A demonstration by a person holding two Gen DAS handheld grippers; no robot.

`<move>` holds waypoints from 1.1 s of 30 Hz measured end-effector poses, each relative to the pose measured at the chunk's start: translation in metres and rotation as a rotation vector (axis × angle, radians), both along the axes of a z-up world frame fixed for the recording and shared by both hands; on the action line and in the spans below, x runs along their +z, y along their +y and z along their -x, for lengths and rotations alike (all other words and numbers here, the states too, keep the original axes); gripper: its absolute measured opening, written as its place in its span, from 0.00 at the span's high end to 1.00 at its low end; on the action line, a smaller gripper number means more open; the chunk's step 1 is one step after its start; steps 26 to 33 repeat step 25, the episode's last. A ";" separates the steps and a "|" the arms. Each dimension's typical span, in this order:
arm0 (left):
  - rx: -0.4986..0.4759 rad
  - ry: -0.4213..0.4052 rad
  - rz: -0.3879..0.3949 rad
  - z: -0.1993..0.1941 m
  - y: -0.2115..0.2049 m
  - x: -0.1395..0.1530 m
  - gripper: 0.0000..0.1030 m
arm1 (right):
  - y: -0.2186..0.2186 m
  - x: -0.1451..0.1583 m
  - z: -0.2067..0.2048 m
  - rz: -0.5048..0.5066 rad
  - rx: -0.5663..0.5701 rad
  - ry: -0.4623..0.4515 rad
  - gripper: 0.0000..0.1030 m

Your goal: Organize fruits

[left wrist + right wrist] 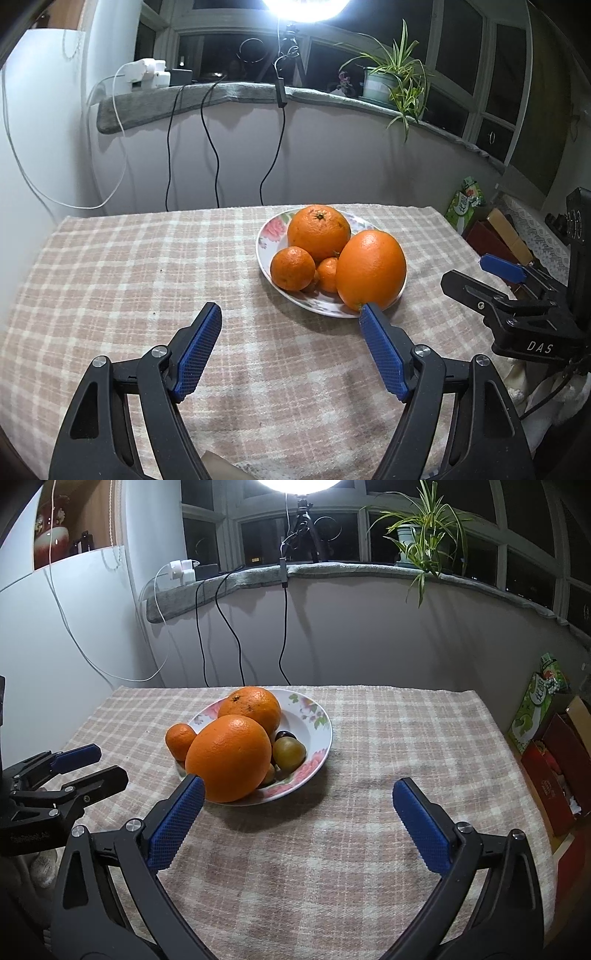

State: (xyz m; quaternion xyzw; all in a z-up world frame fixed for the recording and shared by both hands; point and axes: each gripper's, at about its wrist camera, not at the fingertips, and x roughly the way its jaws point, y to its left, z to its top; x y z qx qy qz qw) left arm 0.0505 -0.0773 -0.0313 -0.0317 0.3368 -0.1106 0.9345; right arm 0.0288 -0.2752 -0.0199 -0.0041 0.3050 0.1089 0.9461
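Note:
A flowered white plate on the checked tablecloth holds two big oranges, one behind. Small mandarins lie beside them. A greenish fruit and a dark one show in the right wrist view. My left gripper stands open in front of the plate, empty. My right gripper is open wide, its left fingertip close to the front orange; nothing sits between its fingers. Each gripper shows in the other's view.
The checked tablecloth covers the table up to a white wall with hanging cables. Boxes and a green carton stand off the table's right edge. A potted plant sits on the sill.

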 end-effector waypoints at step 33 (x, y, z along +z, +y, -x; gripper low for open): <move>0.007 -0.001 -0.005 -0.003 0.002 -0.003 0.25 | 0.000 -0.005 -0.004 0.003 -0.002 0.006 0.00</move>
